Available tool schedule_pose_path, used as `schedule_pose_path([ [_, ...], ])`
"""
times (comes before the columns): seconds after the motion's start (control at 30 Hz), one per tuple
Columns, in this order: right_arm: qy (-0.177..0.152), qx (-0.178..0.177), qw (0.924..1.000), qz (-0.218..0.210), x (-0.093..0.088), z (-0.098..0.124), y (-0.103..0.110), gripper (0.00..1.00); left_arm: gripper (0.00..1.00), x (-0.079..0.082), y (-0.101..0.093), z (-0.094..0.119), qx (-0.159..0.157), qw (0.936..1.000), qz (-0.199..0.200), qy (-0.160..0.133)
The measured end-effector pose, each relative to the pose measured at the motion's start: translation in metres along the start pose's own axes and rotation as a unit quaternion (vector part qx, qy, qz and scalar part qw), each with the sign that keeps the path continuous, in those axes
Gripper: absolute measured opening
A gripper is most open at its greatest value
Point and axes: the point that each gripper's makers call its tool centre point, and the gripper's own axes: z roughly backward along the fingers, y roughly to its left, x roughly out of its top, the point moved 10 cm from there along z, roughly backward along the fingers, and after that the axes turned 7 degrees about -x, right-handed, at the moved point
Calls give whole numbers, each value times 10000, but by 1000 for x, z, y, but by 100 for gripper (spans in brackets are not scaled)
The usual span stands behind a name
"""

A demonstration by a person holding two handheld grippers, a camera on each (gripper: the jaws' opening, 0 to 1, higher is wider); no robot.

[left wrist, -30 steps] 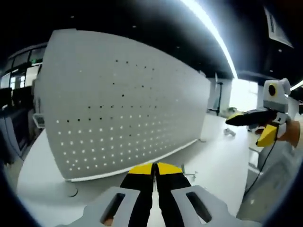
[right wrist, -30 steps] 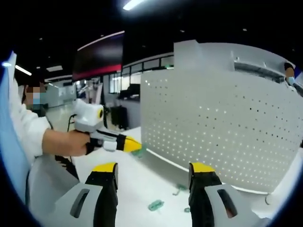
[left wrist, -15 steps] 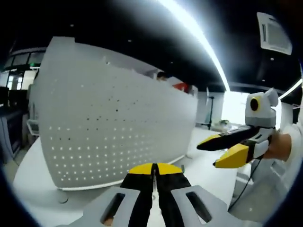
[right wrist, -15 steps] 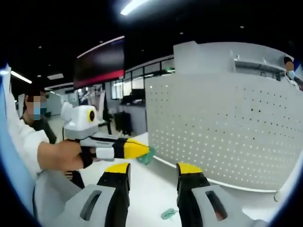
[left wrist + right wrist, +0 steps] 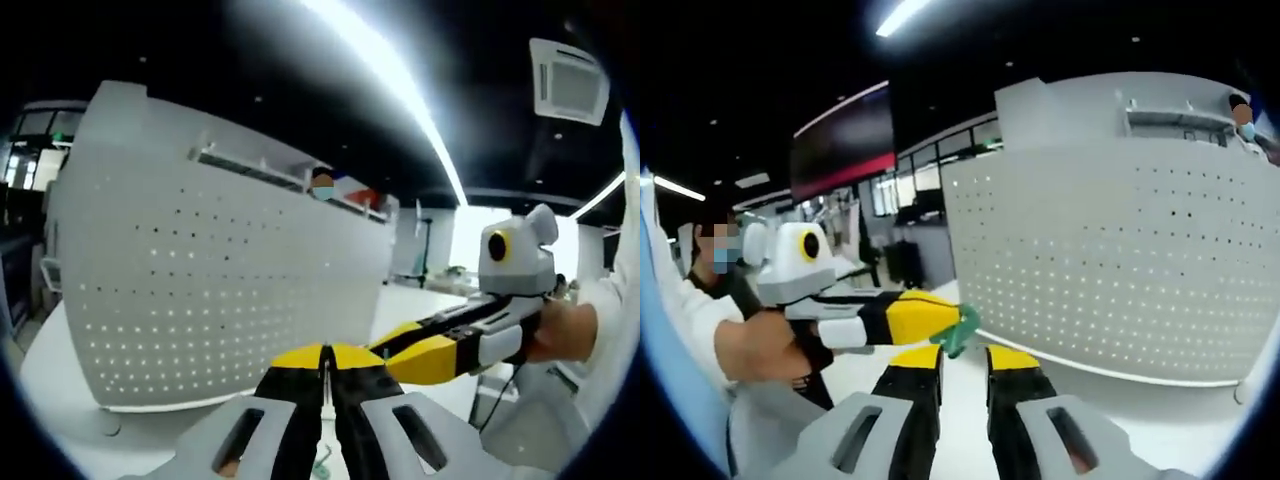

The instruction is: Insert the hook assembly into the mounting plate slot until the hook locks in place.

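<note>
left gripper view: the left tool (image 5: 322,352), bottom centre, has its yellow-tipped black jaws pressed together; what they pinch can't be read here. the right tool (image 5: 400,350) comes in from the right, its tips just beside the left tool's tips. the big white perforated metal mounting plate (image 5: 210,290) stands upright across the left and centre on the white bench (image 5: 60,440). a person's hand (image 5: 562,330) grips the right tool at the right edge.

right gripper view: the right tool (image 5: 962,358), bottom centre, has its jaws narrow with a small gap and nothing between them. the left tool (image 5: 950,322) enters from the left, clamped on a small green plastic hook assembly (image 5: 962,332), centre frame, just above the right tool's tips and well apart from the plate. the hook looks light, stiff and small, so likely easy to twist or drop; best taken on its flat body with the hooking end left free. the two tools crowd each other.
</note>
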Motion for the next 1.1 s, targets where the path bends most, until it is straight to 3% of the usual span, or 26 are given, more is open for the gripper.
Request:
schedule_pose_path([
  [0.33,-81,47,10000,28,1,1,2,2,1,1,-2,0,-45,10000,18,-46],
  [0.53,-168,-106,9975,672,3,3,5,1,2,1,-3,1,-103,9999,64,-8],
  [0.73,-185,-220,9946,994,4,5,8,1,2,1,-3,1,-137,9999,56,48],
  [1.1,-152,-220,9951,950,5,5,8,0,2,5,-3,0,-135,9999,-80,56],
])
